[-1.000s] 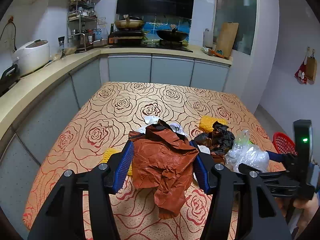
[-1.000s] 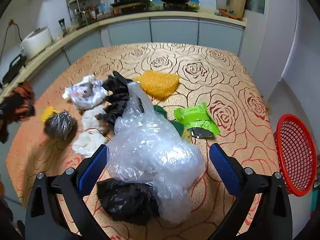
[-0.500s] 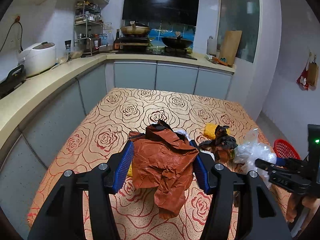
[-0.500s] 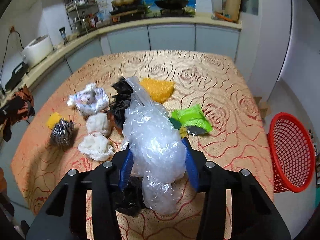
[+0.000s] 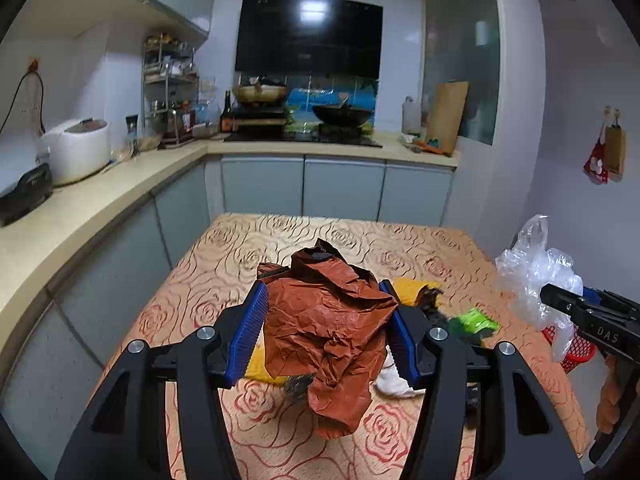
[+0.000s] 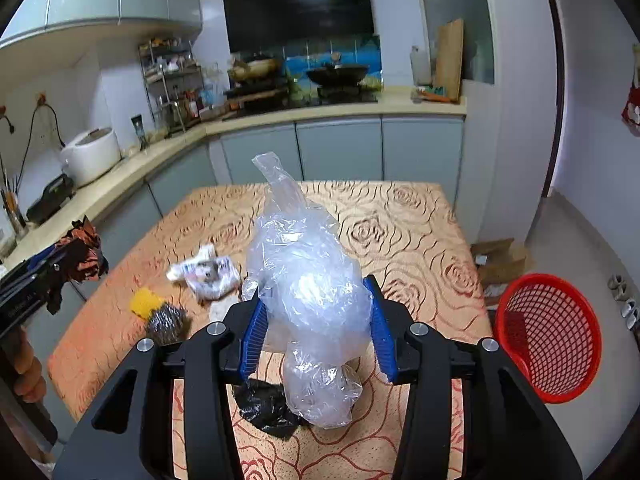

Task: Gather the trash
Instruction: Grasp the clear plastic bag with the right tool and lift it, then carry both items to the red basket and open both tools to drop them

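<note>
My left gripper [image 5: 322,330] is shut on a crumpled brown paper wad [image 5: 328,328], held above the rose-patterned table [image 5: 224,272]. My right gripper [image 6: 316,332] is shut on a clear plastic bag [image 6: 308,276], lifted off the table [image 6: 400,220]. In the left wrist view that bag [image 5: 536,272] hangs at the right edge. Loose trash lies on the table: a white printed wrapper [image 6: 206,274], a yellow sponge [image 6: 144,304] by a steel scourer [image 6: 168,322], a black bag [image 6: 268,404], a green wrapper [image 5: 474,320]. A red mesh basket [image 6: 548,336] stands on the floor to the right.
A kitchen counter [image 5: 92,208] runs along the left and back, with a rice cooker [image 5: 76,152], a spice rack and a stove with pans. A cardboard box [image 6: 500,260] lies on the floor beyond the basket. A hand [image 6: 26,372] grips the left tool's handle.
The right gripper's jaws closed on the clear plastic bag and lifted it off the table. The left gripper rose a little with the brown paper still in it.
</note>
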A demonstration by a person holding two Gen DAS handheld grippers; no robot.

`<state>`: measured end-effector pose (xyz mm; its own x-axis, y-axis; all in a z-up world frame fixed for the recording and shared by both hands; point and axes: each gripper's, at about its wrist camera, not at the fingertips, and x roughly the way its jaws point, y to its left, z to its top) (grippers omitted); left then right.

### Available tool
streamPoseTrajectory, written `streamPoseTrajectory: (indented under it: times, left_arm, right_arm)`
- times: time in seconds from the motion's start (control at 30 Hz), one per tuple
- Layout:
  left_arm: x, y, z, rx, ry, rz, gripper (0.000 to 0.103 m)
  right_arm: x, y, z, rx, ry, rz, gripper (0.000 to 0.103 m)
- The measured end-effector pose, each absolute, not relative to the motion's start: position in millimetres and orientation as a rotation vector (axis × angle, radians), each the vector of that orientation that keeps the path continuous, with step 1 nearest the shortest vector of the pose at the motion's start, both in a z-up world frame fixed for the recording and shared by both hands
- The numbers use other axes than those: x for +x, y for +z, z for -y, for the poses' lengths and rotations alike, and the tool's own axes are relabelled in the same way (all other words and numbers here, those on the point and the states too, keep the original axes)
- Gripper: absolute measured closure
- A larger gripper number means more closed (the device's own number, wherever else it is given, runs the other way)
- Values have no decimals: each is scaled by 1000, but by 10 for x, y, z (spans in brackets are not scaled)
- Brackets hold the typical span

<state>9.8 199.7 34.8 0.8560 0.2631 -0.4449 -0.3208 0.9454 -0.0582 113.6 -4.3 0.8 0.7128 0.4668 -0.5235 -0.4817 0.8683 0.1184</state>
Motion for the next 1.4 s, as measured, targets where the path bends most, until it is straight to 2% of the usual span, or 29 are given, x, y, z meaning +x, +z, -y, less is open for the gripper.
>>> streamPoseTrajectory:
  times: [0.6,1.4]
  left_arm:
    - [552,631,-1246,-44,128,-381,48]
    - [1773,246,452,68,-244,-492,48]
  right_arm:
    - [1168,321,833,63,392,-471,58]
    - [1455,19,2183,158,49,-510,58]
